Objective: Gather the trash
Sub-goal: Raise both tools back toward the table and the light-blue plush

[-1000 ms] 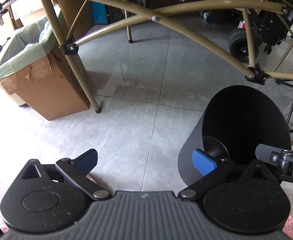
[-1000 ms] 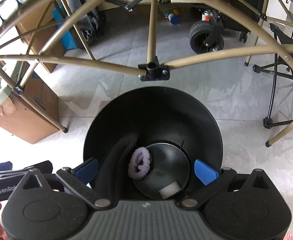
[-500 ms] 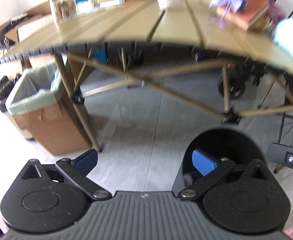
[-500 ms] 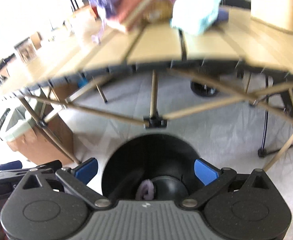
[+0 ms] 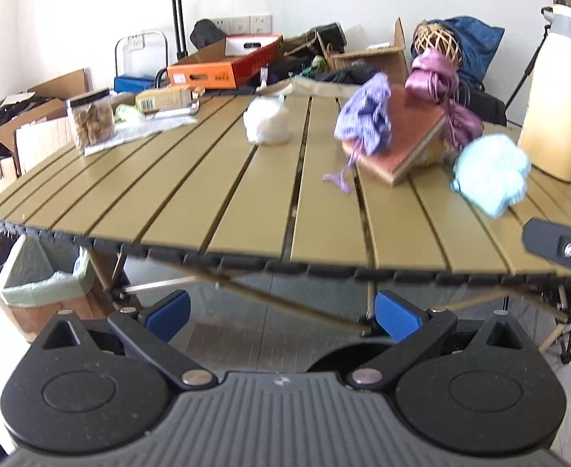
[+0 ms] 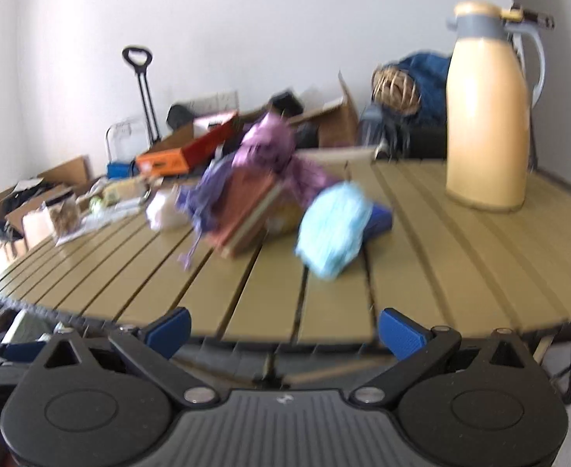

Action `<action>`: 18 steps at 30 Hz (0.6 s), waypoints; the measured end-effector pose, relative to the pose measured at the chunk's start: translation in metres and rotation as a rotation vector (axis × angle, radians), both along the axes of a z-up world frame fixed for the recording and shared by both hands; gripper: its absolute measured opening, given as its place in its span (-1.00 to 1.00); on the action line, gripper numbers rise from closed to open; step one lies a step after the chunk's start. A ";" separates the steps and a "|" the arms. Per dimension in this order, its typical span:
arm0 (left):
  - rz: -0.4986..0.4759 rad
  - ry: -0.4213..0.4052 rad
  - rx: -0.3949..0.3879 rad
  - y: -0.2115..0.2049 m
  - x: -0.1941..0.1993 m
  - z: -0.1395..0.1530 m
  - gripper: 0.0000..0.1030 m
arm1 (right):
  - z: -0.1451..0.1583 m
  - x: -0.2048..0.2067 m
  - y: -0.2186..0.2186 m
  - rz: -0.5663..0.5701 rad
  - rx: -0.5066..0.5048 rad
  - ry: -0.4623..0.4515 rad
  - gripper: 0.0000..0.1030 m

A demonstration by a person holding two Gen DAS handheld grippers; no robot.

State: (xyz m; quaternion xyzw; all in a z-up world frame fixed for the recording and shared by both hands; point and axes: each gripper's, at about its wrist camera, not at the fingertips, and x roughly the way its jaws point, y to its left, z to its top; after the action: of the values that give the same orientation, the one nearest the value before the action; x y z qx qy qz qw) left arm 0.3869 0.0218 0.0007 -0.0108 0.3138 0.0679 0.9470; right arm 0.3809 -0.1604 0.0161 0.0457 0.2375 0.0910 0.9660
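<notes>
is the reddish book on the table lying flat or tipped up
Tipped up. The reddish book slopes, its near edge down on the slatted table and its far end propped on things beneath; purple cloth drapes over it.

table (image 5: 246,194) olive, slatted | jug (image 6: 485,116) cream | crumpled wad (image 6: 334,231) light blue

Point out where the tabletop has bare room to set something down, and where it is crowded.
Bare slats run along the table's near edge, between the snack jar and the book. Another bare patch lies right of the blue wad, before the jug. The middle around the book is crowded.
</notes>
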 end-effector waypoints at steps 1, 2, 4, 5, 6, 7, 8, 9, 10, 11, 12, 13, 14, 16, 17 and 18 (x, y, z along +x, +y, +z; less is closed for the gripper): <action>0.002 -0.009 -0.003 0.000 0.004 0.003 1.00 | 0.005 0.003 -0.003 -0.007 -0.006 -0.022 1.00; 0.005 -0.017 -0.004 0.000 0.007 0.006 1.00 | 0.009 0.007 -0.006 -0.013 -0.010 -0.041 1.00; 0.011 -0.036 -0.002 -0.002 0.018 0.013 1.00 | 0.013 0.016 -0.008 -0.026 -0.023 -0.074 1.00; 0.012 -0.047 -0.001 -0.003 0.023 0.017 1.00 | 0.014 0.021 -0.011 -0.030 -0.032 -0.091 1.00; 0.012 -0.058 0.003 -0.004 0.030 0.021 1.00 | 0.016 0.027 -0.011 -0.036 -0.043 -0.105 1.00; 0.013 -0.068 0.006 -0.006 0.035 0.025 1.00 | 0.016 0.033 -0.013 -0.040 -0.053 -0.117 1.00; 0.016 -0.077 0.007 -0.007 0.042 0.029 1.00 | 0.016 0.041 -0.012 -0.042 -0.060 -0.124 1.00; 0.018 -0.085 0.006 -0.008 0.048 0.033 1.00 | 0.015 0.047 -0.013 -0.047 -0.064 -0.125 1.00; 0.018 -0.094 0.003 -0.010 0.055 0.037 1.00 | 0.013 0.055 -0.013 -0.054 -0.068 -0.124 1.00; 0.019 -0.101 0.002 -0.011 0.061 0.040 1.00 | 0.011 0.064 -0.012 -0.058 -0.072 -0.123 1.00; 0.020 -0.110 0.000 -0.013 0.066 0.043 1.00 | 0.009 0.073 -0.012 -0.061 -0.077 -0.119 0.98; 0.021 -0.119 0.000 -0.014 0.072 0.045 1.00 | 0.006 0.081 -0.011 -0.064 -0.083 -0.114 0.97; 0.020 -0.128 -0.001 -0.016 0.077 0.047 1.00 | 0.002 0.089 -0.009 -0.068 -0.086 -0.107 0.96; 0.016 -0.139 -0.005 -0.020 0.086 0.049 1.00 | -0.003 0.104 -0.008 -0.084 -0.088 -0.085 0.90; 0.011 -0.142 -0.005 -0.022 0.091 0.049 1.00 | -0.007 0.111 -0.007 -0.093 -0.085 -0.069 0.88; 0.006 -0.144 -0.005 -0.024 0.096 0.049 1.00 | -0.009 0.117 -0.007 -0.098 -0.076 -0.058 0.83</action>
State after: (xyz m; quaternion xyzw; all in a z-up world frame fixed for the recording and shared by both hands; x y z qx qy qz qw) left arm 0.4826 -0.0021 0.0498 -0.0189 0.2449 0.0690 0.9669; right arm 0.4975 -0.1675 0.0073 0.0178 0.2105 0.0358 0.9768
